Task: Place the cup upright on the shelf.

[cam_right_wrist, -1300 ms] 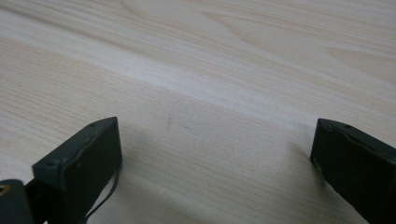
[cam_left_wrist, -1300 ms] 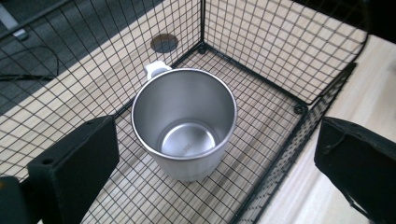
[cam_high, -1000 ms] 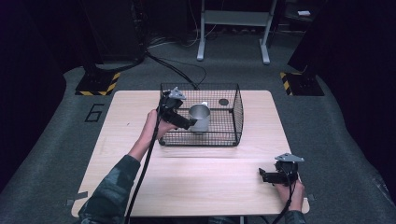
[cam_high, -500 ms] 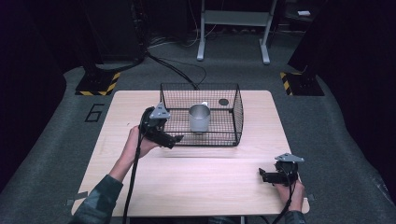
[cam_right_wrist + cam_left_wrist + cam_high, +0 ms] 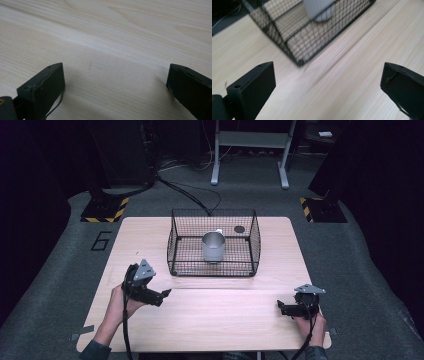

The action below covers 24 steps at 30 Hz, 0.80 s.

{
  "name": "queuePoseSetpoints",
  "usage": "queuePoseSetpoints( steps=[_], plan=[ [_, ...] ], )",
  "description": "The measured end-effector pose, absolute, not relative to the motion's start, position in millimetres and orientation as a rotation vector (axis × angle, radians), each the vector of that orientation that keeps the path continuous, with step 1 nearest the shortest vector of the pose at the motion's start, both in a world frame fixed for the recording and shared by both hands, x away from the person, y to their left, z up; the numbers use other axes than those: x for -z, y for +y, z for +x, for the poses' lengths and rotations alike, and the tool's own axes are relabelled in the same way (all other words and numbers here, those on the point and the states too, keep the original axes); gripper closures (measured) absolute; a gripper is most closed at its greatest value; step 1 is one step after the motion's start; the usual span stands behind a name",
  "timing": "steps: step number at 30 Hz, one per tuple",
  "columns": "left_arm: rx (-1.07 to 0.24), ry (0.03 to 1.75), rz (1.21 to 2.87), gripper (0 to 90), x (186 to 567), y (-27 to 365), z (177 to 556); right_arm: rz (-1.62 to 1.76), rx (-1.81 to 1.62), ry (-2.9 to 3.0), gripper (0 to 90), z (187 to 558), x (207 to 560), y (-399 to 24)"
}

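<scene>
My left gripper (image 5: 162, 295), jaws wide and empty, sits nearer than my empty, open right gripper (image 5: 281, 307) to the metal cup (image 5: 213, 246), upright inside the wire basket (image 5: 212, 267) ahead on the table (image 5: 210, 320).

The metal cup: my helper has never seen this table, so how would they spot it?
On the wooden table stands a black wire basket. The metal cup stands upright inside, the one shiny silver thing there, unlike the flat dark disc behind.

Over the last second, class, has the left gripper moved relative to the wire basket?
Yes. The left gripper has pulled back from the wire basket toward the person's side of the table, leaving the metal cup inside.
</scene>
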State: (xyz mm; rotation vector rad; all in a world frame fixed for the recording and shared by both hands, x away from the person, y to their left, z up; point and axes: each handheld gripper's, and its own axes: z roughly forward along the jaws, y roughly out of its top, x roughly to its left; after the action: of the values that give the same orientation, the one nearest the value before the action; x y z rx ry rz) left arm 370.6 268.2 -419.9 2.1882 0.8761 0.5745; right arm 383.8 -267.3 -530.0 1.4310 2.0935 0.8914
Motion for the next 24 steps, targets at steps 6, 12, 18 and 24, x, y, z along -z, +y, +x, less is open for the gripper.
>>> queuePoseSetpoints(
  steps=[6,12,18,24],
  plan=[
    [-0.568,1.011,2.191,0.1,464.7,298.8,359.2,1.441,-0.890,2.091,1.0,383.7,529.9,-267.0],
    [-0.583,1.142,2.217,0.0,505.7,320.9,359.4,1.444,-0.888,2.091,0.9,383.7,530.0,-267.0],
    [-0.540,1.200,2.132,0.1,527.3,333.1,363.5,1.436,-0.885,2.096,0.5,384.3,530.1,-267.5],
    [-0.532,1.230,2.062,0.0,531.9,339.9,365.9,1.446,-0.889,2.089,0.0,386.3,530.2,-266.7]
  ],
)
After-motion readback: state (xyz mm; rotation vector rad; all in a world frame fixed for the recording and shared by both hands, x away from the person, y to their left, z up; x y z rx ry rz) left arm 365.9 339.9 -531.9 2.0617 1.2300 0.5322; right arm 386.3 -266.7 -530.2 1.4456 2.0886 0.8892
